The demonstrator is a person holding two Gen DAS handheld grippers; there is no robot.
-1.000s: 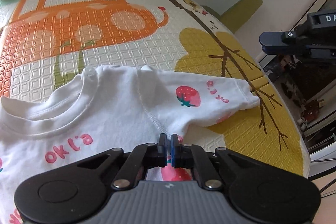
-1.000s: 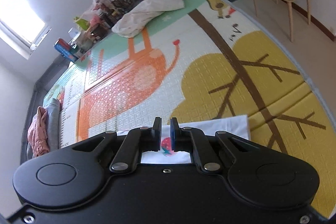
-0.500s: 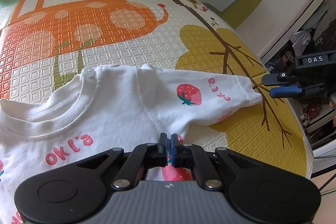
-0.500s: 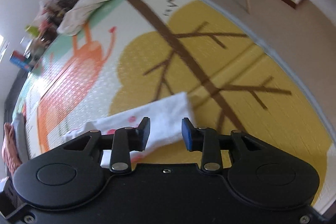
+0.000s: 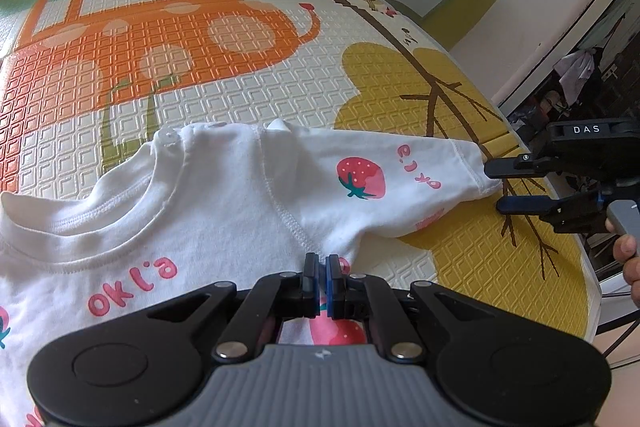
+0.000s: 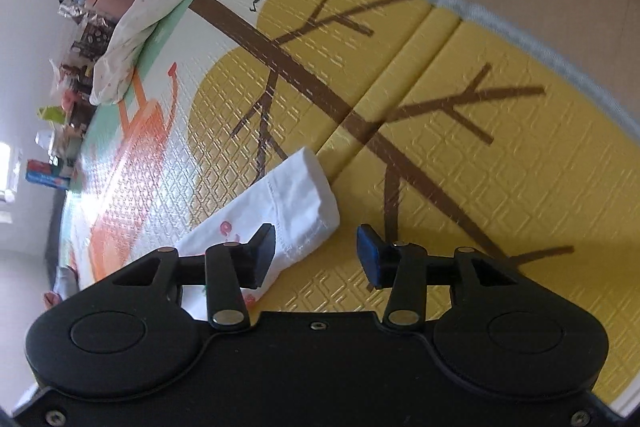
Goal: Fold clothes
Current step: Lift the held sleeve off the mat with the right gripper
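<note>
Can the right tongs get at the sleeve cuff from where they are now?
Probably yes. The right tongs have just been opening and stand open at the sleeve cuff, one pad over the hem, nothing gripped. Bare mat around it leaves the way free.

You have bright, even daylight in both views. In the right wrist view it comes from a window (image 6: 6, 167) at the left edge, blown out, with glare washing the mat (image 6: 92, 203) near it. Your gripper (image 6: 316, 249) casts a soft shadow on the yellow mat. Fisheye bends all edges; corners go dark. The right view is slightly motion-blurred; the left is sharp.
</note>
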